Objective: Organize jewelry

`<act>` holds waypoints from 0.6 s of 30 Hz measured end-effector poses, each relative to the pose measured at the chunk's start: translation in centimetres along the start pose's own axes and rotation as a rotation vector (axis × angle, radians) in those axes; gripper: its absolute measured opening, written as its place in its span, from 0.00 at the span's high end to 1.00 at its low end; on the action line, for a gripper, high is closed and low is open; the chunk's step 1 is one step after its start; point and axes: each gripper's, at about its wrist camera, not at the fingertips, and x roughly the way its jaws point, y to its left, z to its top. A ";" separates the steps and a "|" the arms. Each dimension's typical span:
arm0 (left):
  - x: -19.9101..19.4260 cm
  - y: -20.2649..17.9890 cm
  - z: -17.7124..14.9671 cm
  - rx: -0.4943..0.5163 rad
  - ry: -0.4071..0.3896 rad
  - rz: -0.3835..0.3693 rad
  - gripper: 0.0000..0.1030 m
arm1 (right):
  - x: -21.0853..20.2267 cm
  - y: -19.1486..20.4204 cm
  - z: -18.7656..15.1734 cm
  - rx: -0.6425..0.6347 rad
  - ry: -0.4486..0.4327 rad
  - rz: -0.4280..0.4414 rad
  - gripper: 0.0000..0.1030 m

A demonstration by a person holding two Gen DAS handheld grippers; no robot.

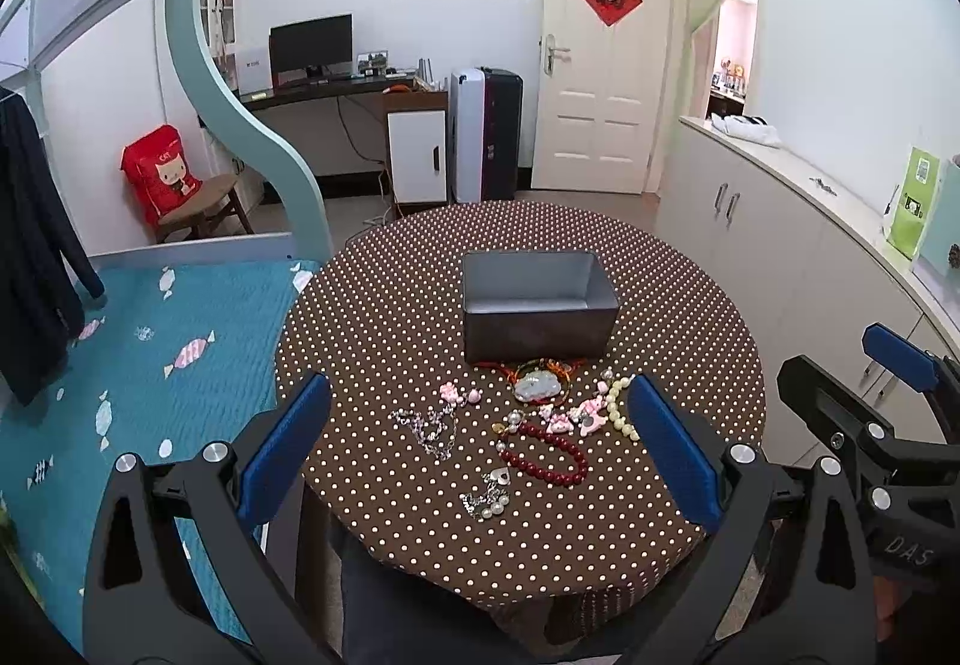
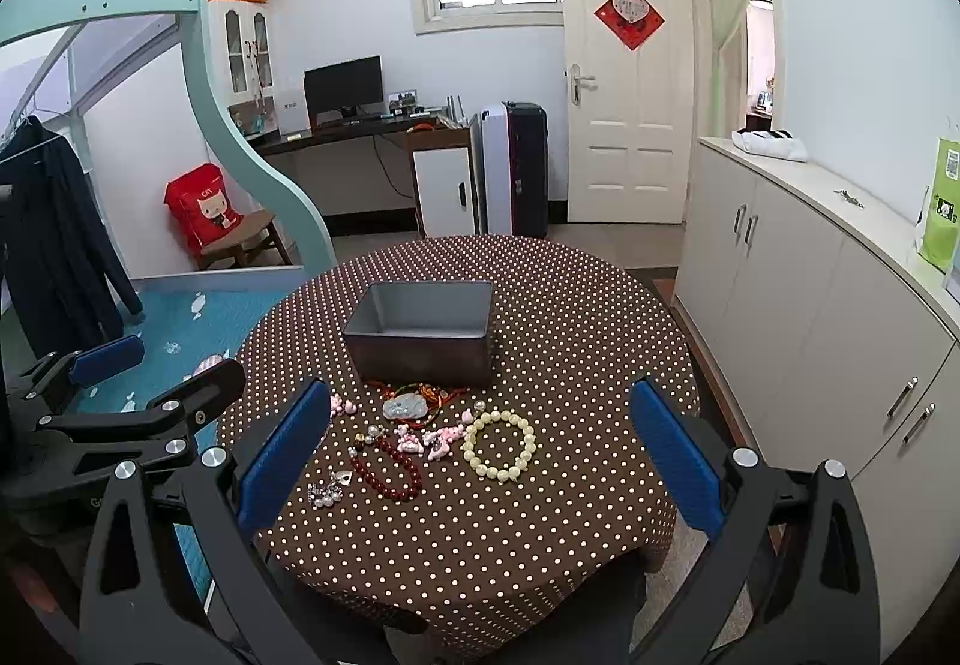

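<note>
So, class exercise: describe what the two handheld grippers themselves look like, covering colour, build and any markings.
Both match. The left gripper and right gripper each have two flat blue ribbed pads on black angular linkage arms with triangular cut-outs, joined by round silver bolts. White letters "DAS" mark the right gripper's black body in the left wrist view. No cables or sleeves show.

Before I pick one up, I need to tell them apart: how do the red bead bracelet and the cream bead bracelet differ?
The red bracelet has dark red beads; the cream bracelet has pale ones. The red bracelet lies squashed into a long oval, the cream bracelet in an open round ring. The red bracelet has metal charms at one end; the cream bracelet shows none. Both lie on the dotted cloth, outside the tin.
</note>
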 end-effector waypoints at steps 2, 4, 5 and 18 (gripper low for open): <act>0.5 0.3 -0.2 -0.005 0.016 -0.004 0.05 | 0.4 0.2 -0.1 -0.002 0.012 -0.003 0.07; 1.2 0.6 -0.4 -0.009 0.037 -0.013 0.05 | 0.8 0.5 -0.2 -0.007 0.026 -0.002 0.07; 1.5 0.8 -0.5 -0.010 0.046 -0.014 0.05 | 1.1 0.6 -0.3 -0.009 0.038 -0.002 0.07; 8.7 4.5 -3.5 -0.043 0.247 0.003 0.05 | 8.3 1.8 -3.0 0.003 0.261 0.003 0.07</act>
